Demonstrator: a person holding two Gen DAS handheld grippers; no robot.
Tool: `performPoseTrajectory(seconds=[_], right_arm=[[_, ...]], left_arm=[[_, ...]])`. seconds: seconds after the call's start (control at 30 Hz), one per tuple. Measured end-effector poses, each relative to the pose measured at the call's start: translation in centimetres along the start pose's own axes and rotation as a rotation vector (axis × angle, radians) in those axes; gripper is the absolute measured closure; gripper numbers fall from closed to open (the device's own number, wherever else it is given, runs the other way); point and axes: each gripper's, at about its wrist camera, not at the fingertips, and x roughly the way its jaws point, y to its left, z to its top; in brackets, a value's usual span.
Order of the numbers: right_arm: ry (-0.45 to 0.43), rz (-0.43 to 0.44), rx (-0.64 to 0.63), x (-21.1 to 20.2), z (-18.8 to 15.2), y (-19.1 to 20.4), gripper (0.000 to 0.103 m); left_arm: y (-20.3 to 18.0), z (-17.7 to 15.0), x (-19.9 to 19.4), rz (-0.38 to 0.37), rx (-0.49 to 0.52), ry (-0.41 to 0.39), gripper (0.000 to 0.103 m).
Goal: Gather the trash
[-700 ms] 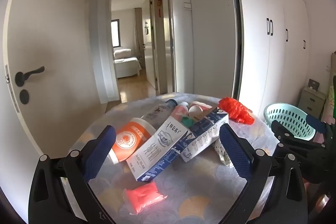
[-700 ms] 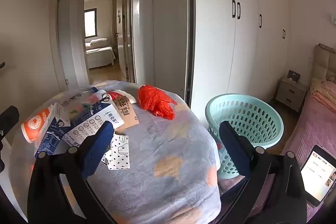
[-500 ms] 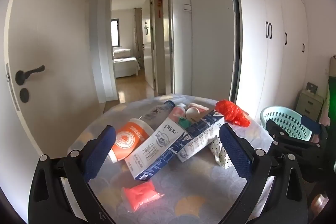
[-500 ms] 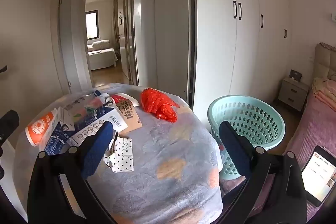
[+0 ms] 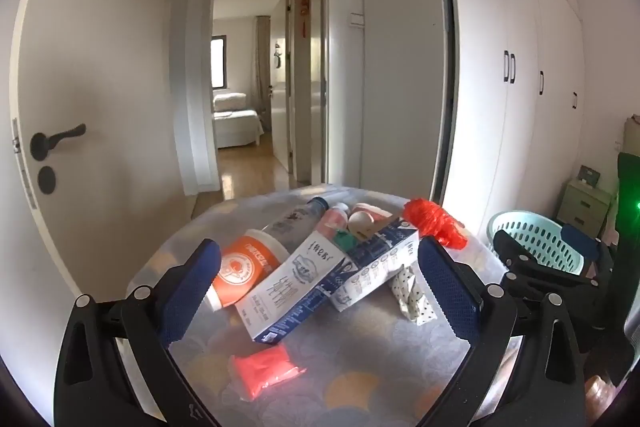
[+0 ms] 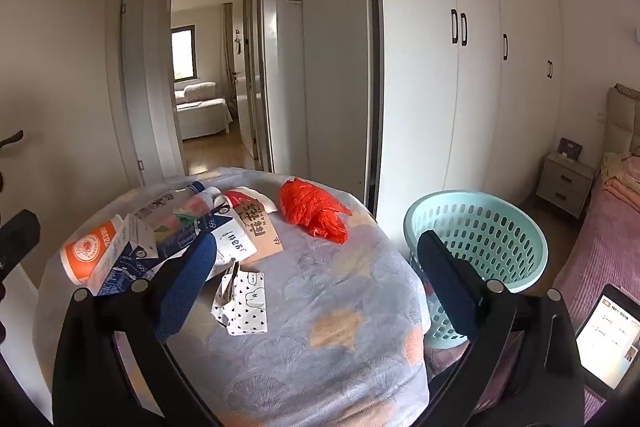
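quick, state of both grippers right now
left gripper: open, holding nothing, above the trash on the table
right gripper: open, holding nothing

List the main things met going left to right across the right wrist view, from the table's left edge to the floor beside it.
orange cup → blue-and-white carton → polka-dot paper bag → crumpled red plastic bag → mint laundry basket → phone screen

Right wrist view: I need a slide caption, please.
Open right gripper above a cloth-covered table of trash, mint basket beside it.
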Motion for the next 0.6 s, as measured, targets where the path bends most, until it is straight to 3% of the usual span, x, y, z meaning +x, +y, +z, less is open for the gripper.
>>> performPoseTrajectory(seconds=[0.33, 0.53, 0.6], right_arm=[[-0.024, -0.008, 0.015, -3.4, 1.5, 0.2, 0.007], [-0.027, -0.016, 0.0, -2.9, 1.8, 0.6, 0.008], [-0.013, -0.012, -0.013, -2.1, 1.9, 0.9, 0.014]], left_arm=[[0.9, 0.9, -3.9, -0.019, -0.029, -0.066, 0.007], [0.9, 0.7, -2.2, -0.024, -0.026, -0.029, 0.007], [0.9, 0.5, -1.7, -0.018, -0.02, -0.019, 0.007]])
